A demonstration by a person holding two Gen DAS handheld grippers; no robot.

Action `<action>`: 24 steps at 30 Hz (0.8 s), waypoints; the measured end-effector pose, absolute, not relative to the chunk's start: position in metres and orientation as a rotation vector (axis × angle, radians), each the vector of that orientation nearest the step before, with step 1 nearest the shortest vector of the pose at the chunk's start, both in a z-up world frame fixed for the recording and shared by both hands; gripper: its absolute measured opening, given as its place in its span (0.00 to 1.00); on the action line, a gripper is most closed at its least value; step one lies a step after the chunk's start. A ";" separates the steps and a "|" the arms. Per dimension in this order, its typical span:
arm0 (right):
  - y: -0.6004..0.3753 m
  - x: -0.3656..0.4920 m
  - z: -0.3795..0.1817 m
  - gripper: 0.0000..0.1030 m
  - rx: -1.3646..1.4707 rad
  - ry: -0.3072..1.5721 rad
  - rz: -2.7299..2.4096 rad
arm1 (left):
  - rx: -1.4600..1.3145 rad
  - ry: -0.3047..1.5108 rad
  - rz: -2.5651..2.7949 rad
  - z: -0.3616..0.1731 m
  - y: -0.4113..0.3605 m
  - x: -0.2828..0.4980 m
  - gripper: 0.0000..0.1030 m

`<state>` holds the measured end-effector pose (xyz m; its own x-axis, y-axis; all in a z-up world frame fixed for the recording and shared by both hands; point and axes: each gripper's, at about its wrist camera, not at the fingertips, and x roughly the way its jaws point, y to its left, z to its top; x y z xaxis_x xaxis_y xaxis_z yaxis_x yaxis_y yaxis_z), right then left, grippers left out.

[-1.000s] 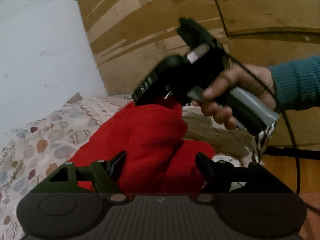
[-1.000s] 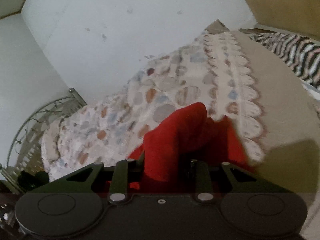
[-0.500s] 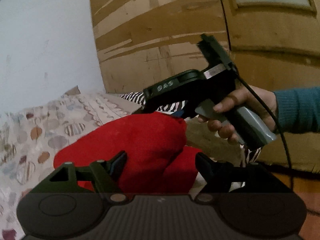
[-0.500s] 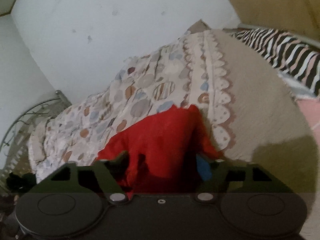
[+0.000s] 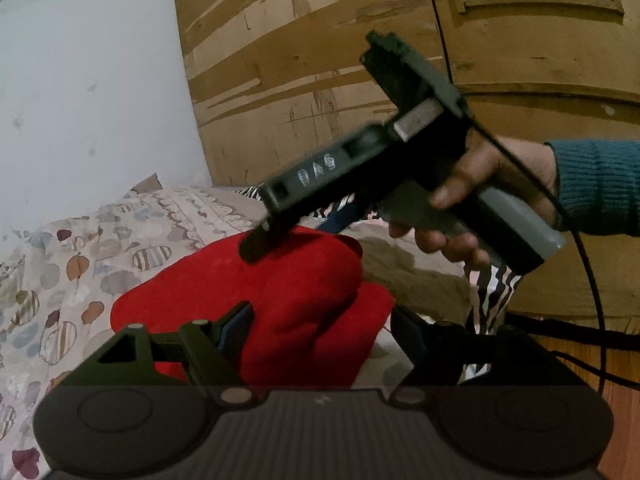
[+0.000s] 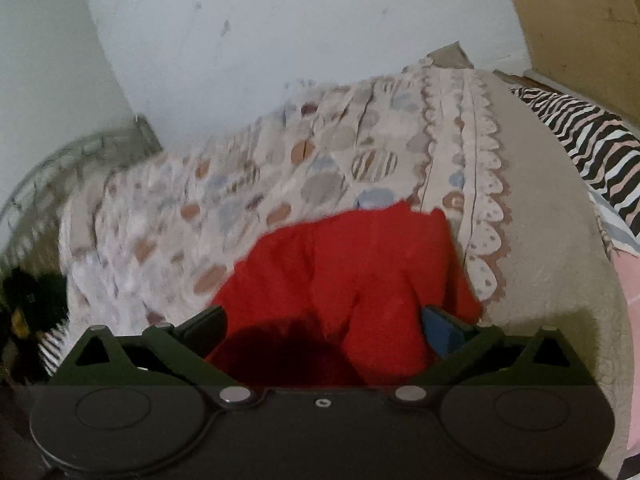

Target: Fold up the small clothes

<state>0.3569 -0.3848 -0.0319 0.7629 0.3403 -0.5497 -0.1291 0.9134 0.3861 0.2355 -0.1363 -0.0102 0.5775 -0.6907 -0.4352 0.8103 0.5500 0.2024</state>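
A small red garment (image 5: 280,296) lies bunched on the patterned bedspread (image 5: 80,256); it also shows in the right wrist view (image 6: 360,264). My left gripper (image 5: 324,324) is open, its fingers either side of the red cloth's near edge. My right gripper (image 6: 324,324) is open just above the garment, cloth lying between its spread fingers; in the left wrist view its body (image 5: 360,168) hovers over the garment's top with a fingertip (image 5: 256,246) at the cloth.
A zebra-striped cloth (image 6: 592,140) and a beige blanket (image 6: 552,240) lie at the right of the bed. A wooden door (image 5: 360,60) stands behind. A metal bed frame (image 6: 60,168) and white wall (image 6: 280,20) lie at the left.
My right gripper has opened and let go of the red garment, which dropped flatter onto the bed. The right gripper rose slightly; the left gripper stayed open.
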 end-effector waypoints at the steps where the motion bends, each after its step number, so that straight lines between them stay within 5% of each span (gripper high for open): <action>1: -0.383 0.356 -0.035 0.99 0.316 0.668 0.247 | 0.399 0.320 -0.902 -0.009 -0.135 0.237 0.76; 5: -0.381 0.346 -0.053 0.99 0.289 0.693 0.216 | 0.290 0.328 -0.891 -0.001 -0.117 0.238 0.77; 12: -0.390 0.320 -0.086 0.99 0.357 0.603 0.166 | -0.074 0.366 -0.763 0.018 -0.072 0.266 0.97; 24: -0.393 0.288 -0.101 1.00 0.345 0.448 0.112 | -0.412 0.683 -0.623 -0.022 -0.050 0.353 0.98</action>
<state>0.2882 -0.3926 -0.1015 0.8961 0.1814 -0.4050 -0.0310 0.9360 0.3506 0.3528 -0.0500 -0.0218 0.6076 -0.6513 -0.4546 0.3932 0.7439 -0.5404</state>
